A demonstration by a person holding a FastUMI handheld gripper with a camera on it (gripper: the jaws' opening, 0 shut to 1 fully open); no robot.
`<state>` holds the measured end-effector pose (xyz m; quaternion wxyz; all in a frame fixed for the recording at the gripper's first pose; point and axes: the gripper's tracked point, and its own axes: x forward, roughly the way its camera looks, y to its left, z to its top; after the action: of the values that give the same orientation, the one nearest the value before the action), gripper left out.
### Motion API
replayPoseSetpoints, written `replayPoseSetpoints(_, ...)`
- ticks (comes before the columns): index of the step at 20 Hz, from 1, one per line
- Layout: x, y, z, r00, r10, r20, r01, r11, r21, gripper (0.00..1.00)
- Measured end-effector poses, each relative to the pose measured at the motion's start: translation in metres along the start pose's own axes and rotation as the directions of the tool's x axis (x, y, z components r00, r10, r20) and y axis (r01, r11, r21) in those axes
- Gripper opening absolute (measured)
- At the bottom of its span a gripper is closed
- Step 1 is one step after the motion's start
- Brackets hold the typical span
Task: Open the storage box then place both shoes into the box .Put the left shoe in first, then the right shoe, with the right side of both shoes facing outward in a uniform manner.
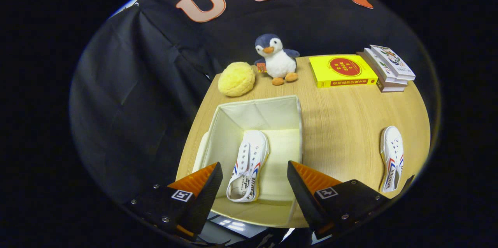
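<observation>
The tool is hovering released over the boxed shoe, while the other shoe is lying lengthwise on the bench at three o'clock.

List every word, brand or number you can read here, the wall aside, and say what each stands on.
Nothing reads clearly enough to quote.
Shoe in the storage box: dark lettering on its side, too blurred.
Shoe on the table: similar lettering, too blurred.
Yellow book: characters on red, too small.
Stacked books: cover print too small.
Gripper, open above the box: square markers, no words.
</observation>
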<state>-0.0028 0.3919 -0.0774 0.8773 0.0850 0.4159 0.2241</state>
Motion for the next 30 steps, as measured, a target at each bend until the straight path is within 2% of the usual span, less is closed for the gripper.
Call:
replayPoseSetpoints(6,-0.046,-0.086,0.013,0.997,-0.069,0.040,0.069,0.998,0.014,0.99)
replayPoseSetpoints(10,-0.067,-0.171,0.010,0.986,-0.162,0.027,0.161,0.986,0.039,0.99)
replayPoseSetpoints(15,-0.074,-0.281,-0.021,0.956,-0.285,-0.062,0.288,0.957,0.032,0.99)
replayPoseSetpoints(19,-0.059,-0.346,-0.058,0.932,-0.330,-0.153,0.338,0.941,0.029,0.97)
replayPoseSetpoints(24,-0.040,-0.377,-0.092,0.919,-0.313,-0.241,0.325,0.946,0.013,0.87)
replayPoseSetpoints(30,-0.013,-0.381,-0.113,0.911,-0.277,-0.304,0.292,0.956,0.005,0.70)
